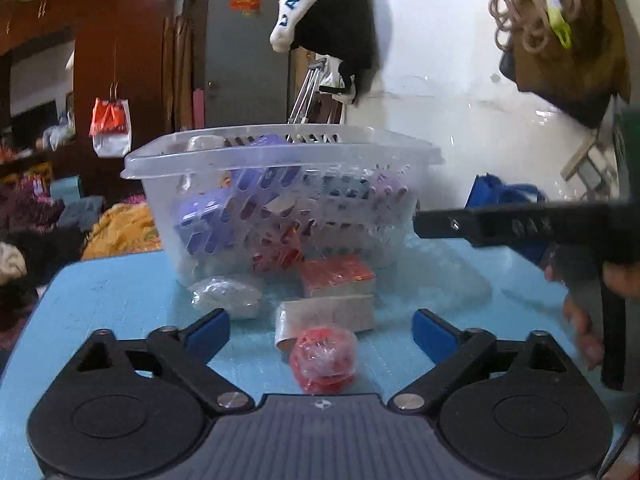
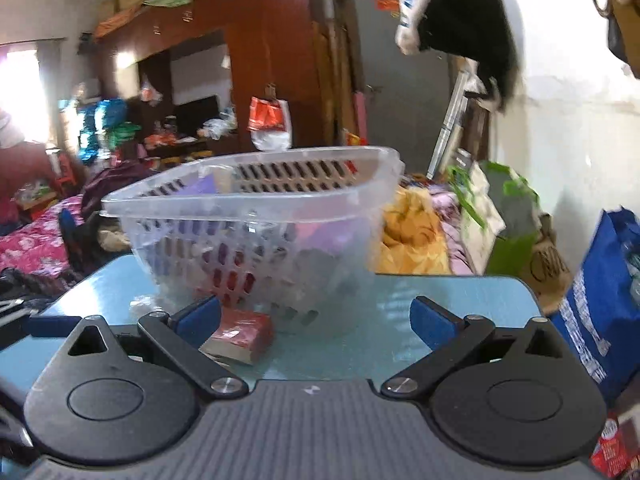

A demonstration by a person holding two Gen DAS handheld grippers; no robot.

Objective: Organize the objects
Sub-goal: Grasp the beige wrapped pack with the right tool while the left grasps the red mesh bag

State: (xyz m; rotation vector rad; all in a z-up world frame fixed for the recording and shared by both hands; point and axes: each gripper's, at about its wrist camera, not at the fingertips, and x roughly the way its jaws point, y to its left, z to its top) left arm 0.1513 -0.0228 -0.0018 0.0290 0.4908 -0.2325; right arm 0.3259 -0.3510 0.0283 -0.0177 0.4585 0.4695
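Observation:
A clear slotted plastic basket [image 1: 280,156] stands on the light blue table [image 1: 112,288], holding purple and red packs. In front of it lie a red-topped box [image 1: 338,278], a pale box [image 1: 328,312], a clear bag of white things [image 1: 226,296] and a clear bag of red rubber bands [image 1: 323,354]. My left gripper [image 1: 320,330] is open, with the red bag between its fingers. My right gripper [image 2: 316,316] is open and empty, close to the basket [image 2: 256,196]; the red-topped box [image 2: 240,338] lies by its left finger. The right gripper also shows in the left wrist view [image 1: 520,228].
A blue bag [image 2: 600,308] stands at the table's right side. A bed with pink and yellow covers [image 2: 412,236] lies behind the table. Clothes hang on the white wall [image 1: 440,60]. A red packet [image 2: 616,448] sits at the lower right.

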